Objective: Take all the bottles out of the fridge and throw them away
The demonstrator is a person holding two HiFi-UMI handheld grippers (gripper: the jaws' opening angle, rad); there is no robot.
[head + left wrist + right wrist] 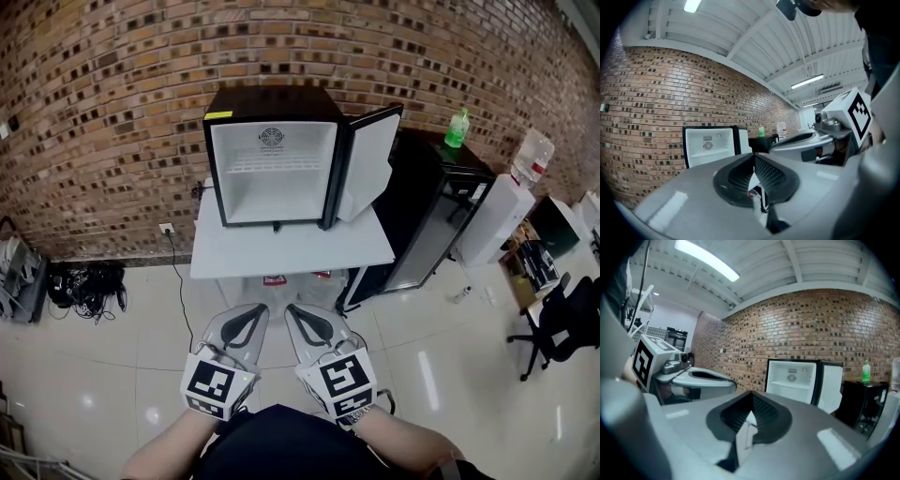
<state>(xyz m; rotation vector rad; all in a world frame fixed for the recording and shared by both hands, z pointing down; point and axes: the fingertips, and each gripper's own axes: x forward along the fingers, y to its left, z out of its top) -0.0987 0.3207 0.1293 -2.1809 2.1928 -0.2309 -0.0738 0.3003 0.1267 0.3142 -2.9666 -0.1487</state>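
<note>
**Two grippers closed and empty; fridge open on desk**

Both grippers are held side by side, low in the head view, over the tiled floor (103, 366) and well short of the desk (291, 251). The left gripper (253, 309) is seen with its jaws brought together at the tips, and nothing is held between them. The right gripper (298, 309) is likewise closed, with nothing gripped. The fridge (272, 101) stands on the desk against the brick wall (103, 103). Its door (367, 167) is swung open to the right, and a white interior is exposed. One green bottle (457, 129) is noted upright on a black cabinet (422, 202) just right of the desk, well apart from both grippers.
</note>
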